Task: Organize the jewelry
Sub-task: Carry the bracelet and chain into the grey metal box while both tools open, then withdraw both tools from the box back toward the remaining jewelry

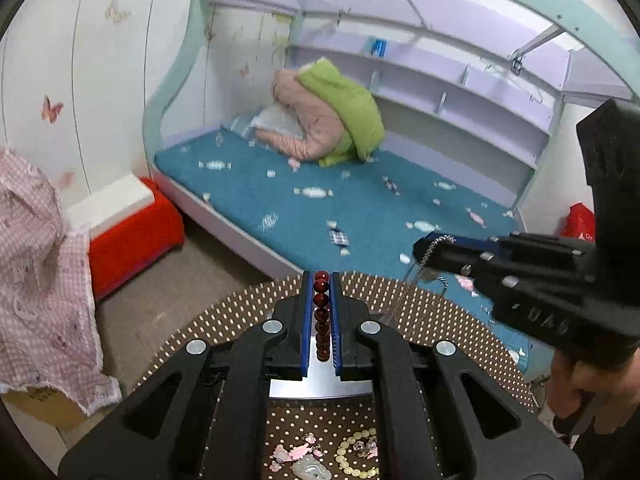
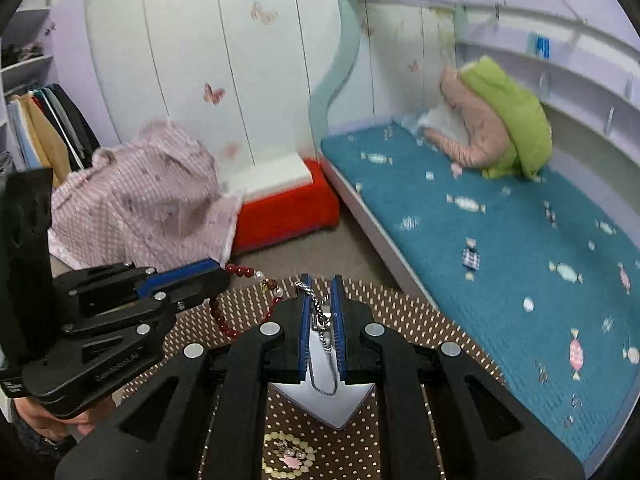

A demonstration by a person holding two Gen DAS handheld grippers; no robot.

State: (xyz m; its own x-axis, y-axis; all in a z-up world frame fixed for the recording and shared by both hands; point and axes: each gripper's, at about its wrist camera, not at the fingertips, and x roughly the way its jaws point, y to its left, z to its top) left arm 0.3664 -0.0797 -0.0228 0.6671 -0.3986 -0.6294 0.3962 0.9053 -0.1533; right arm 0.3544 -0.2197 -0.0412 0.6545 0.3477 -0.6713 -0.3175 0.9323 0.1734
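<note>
My left gripper (image 1: 321, 280) is shut on a dark red bead bracelet (image 1: 322, 316), whose beads line up between the blue pads; the bracelet also hangs from it in the right wrist view (image 2: 224, 322). My right gripper (image 2: 320, 284) is shut on a silver chain (image 2: 322, 320), which dangles from its tip in the left wrist view (image 1: 424, 258). Both are held above a round brown dotted table (image 1: 240, 312). On the table below lie a pale yellow bead bracelet (image 1: 352, 456), pink charms (image 1: 296, 452) and a pale jade pendant (image 1: 310, 470).
A white box (image 2: 324, 400) sits under the right gripper. Beyond the table are a bed with a blue candy-print cover (image 1: 340, 200), pink and green jackets (image 1: 332, 120), a red box (image 1: 132, 236), pink checked cloth (image 1: 36, 280) and purple shelves (image 1: 460, 92).
</note>
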